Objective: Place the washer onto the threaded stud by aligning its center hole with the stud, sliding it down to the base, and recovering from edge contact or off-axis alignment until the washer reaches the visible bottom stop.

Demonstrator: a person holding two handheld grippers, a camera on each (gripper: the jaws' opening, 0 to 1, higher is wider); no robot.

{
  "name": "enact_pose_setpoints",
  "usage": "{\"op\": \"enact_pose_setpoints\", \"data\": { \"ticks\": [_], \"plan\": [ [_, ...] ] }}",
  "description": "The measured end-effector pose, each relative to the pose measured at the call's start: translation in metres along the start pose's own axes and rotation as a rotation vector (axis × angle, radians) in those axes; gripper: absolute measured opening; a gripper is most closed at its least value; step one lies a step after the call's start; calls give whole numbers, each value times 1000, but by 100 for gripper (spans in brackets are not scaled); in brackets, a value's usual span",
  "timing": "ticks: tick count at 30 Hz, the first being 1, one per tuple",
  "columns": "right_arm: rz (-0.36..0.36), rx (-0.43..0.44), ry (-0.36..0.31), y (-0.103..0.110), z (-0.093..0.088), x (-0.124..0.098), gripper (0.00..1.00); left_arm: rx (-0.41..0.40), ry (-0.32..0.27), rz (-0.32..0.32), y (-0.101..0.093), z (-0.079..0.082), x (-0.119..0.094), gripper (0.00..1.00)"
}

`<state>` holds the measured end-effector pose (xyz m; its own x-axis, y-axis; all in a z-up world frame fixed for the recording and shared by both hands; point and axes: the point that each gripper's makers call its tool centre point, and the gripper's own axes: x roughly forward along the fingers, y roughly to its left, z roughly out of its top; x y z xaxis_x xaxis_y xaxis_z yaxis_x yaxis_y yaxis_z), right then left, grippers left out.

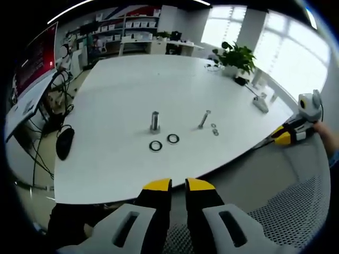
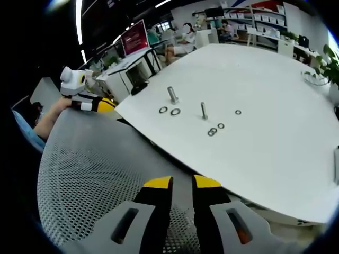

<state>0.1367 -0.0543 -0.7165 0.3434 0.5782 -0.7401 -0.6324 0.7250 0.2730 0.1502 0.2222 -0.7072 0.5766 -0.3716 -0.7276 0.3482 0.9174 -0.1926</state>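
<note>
A white table (image 1: pixel 127 84) takes up most of the left gripper view, with a mesh chair back (image 2: pixel 90 174) lying between it and both grippers. The left gripper (image 1: pixel 178 183) hangs over the chair edge, short of the table, its yellow-tipped jaws a narrow gap apart and holding nothing. The right gripper (image 2: pixel 181 181) hovers the same way over the mesh, jaws slightly apart and empty (each gripper also shows at the edge of the other's view).

Out on the table stands a thick stud (image 1: pixel 154 121), upright, with a thinner bolt (image 1: pixel 204 119) well to its side. Two washers (image 1: pixel 164 142) lie flat just in front of the stud, almost touching each other; smaller washers (image 1: pixel 214 129) sit close to the bolt's foot.

The washers look like dark, thin metal rings with a wide centre hole. I judge them light, stiff and rather slippery, lying flush on a smooth top, so hard to get under. The best hold is probably across the rim at one side, leaving the hole free to go over the stud.
</note>
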Motion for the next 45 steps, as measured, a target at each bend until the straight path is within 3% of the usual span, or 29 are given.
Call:
{"op": "enact_pose_setpoints", "data": {
  "ticks": [3,12,15,20,28,38,45],
  "plan": [
    [0,-1,-1,0,1,0,17,0,-52,-5,0,9,-2,7],
    [-4,-8,-3,-1,2,0,17,33,-47,-88,-8,14,-3,8],
    [-14,0,-20,-2,4,-1,17,84,5,-116,-5,14,-5,7],
    [-11,1,-22,-2,4,-1,17,199,24,-110,7,31,-3,12],
    [-16,-1,-26,-3,6,-1,17,391,131,-151,15,42,17,23],
    [-21,15,-33,-3,5,-2,17,486,195,-193,23,47,57,30],
    [-19,12,-28,-3,5,-2,17,556,285,-213,27,40,84,31]
  ]
}}
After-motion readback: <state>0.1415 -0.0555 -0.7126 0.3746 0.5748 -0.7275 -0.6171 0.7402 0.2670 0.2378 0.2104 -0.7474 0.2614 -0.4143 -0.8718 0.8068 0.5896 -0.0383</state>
